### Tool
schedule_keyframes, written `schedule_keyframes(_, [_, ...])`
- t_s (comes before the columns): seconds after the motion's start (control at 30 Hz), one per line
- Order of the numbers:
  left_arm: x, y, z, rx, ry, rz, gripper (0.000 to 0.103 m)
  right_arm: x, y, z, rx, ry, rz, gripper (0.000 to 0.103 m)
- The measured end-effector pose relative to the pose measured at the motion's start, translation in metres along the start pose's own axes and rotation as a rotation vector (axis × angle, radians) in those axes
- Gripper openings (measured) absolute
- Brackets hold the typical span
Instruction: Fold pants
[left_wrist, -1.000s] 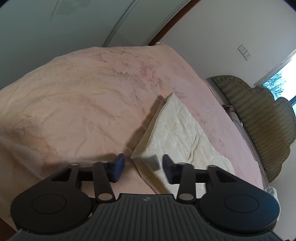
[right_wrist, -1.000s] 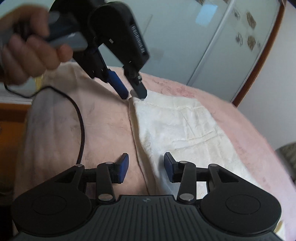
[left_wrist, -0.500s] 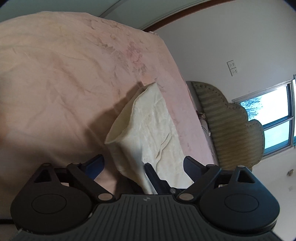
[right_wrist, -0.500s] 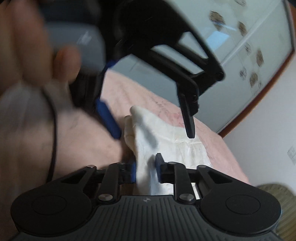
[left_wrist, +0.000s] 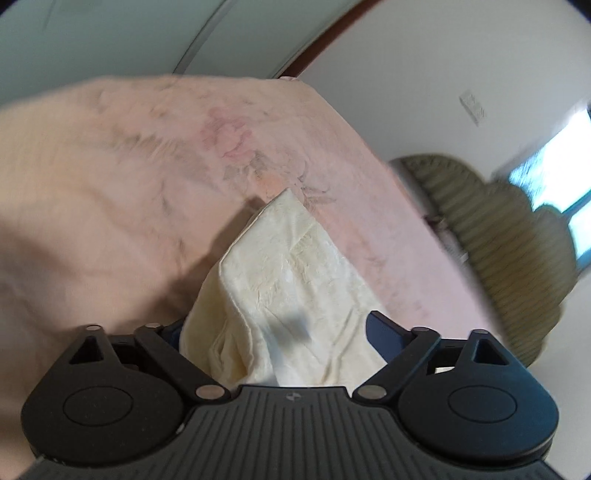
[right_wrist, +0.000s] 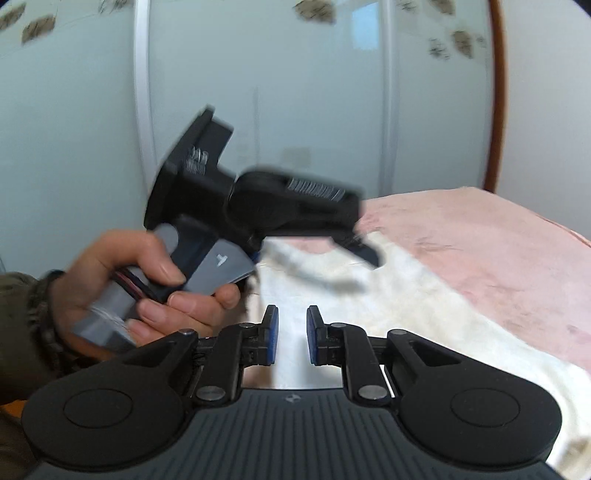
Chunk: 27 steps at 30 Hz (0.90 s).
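Two grippers over cream pants (left_wrist: 291, 280), left gripper (left_wrist: 275, 334) spread wide around cloth, right gripper (right_wrist: 291, 334) narrowly parted, pink bedspread (left_wrist: 110, 177)

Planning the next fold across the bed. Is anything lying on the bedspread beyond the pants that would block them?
Nothing visible does. In the left wrist view the cream pants rise from the pink bedspread, which shows only wrinkles and a flower print beyond them. The near part is hidden behind the gripper's body.

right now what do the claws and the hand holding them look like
Both claws are matte black, with a ribbed body, two round discs, silver pivot pins and blue finger pads. The left claw has a grey handle with a white mark and red and black wires. The hand is bare, with a dark olive sleeve and a dark wristband.
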<state>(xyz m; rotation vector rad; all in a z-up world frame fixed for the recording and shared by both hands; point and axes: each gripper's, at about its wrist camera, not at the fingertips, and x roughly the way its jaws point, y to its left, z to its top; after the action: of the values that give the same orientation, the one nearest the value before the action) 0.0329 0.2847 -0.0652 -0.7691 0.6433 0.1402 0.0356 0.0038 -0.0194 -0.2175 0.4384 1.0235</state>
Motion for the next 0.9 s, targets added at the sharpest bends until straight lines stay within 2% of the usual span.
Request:
schedule_keyframes(0.03, [0.0, -0.006, -0.001, 0.036, -0.009, 0.028, 0.082, -0.012, -0.012, 0.0, 0.036, -0.009, -0.018, 0.015])
schedule_keyframes(0.1, [0.0, -0.014, -0.004, 0.088, -0.026, 0.073, 0.065, -0.029, -0.027, -0.005, 0.08, -0.013, -0.115, 0.016])
schedule_keyframes(0.17, [0.0, -0.019, -0.007, 0.136, -0.039, 0.13, 0.049, -0.028, -0.043, -0.014, 0.104, 0.041, -0.23, 0.016])
schedule_keyframes(0.2, [0.0, -0.02, -0.007, 0.149, -0.043, 0.145, 0.046, -0.024, -0.05, -0.02, 0.124, 0.072, -0.268, 0.016])
schedule_keyframes(0.3, [-0.001, -0.021, -0.008, 0.174, -0.045, 0.168, 0.037, -0.002, -0.07, -0.04, 0.191, 0.154, -0.266, 0.016])
schedule_keyframes(0.33, [-0.003, -0.019, -0.009, 0.181, -0.044, 0.172, 0.037, 0.005, -0.07, -0.046, 0.193, 0.172, -0.267, 0.015])
schedule_keyframes(0.43, [-0.004, -0.021, -0.011, 0.208, -0.053, 0.194, 0.037, 0.006, -0.07, -0.05, 0.183, 0.15, -0.285, 0.016])
schedule_keyframes(0.53, [-0.001, -0.024, -0.014, 0.245, -0.07, 0.224, 0.037, 0.013, -0.059, -0.043, 0.173, 0.116, -0.247, 0.016])
schedule_keyframes(0.6, [-0.001, -0.028, -0.016, 0.264, -0.078, 0.244, 0.038, 0.021, -0.052, -0.041, 0.134, 0.142, -0.231, 0.016])
schedule_keyframes(0.67, [-0.002, -0.031, -0.018, 0.285, -0.084, 0.262, 0.039, 0.03, -0.045, -0.039, 0.074, 0.16, -0.258, 0.016])
schedule_keyframes(0.9, [-0.003, -0.037, -0.021, 0.315, -0.094, 0.286, 0.039, 0.026, -0.05, -0.04, 0.129, 0.128, -0.24, 0.016])
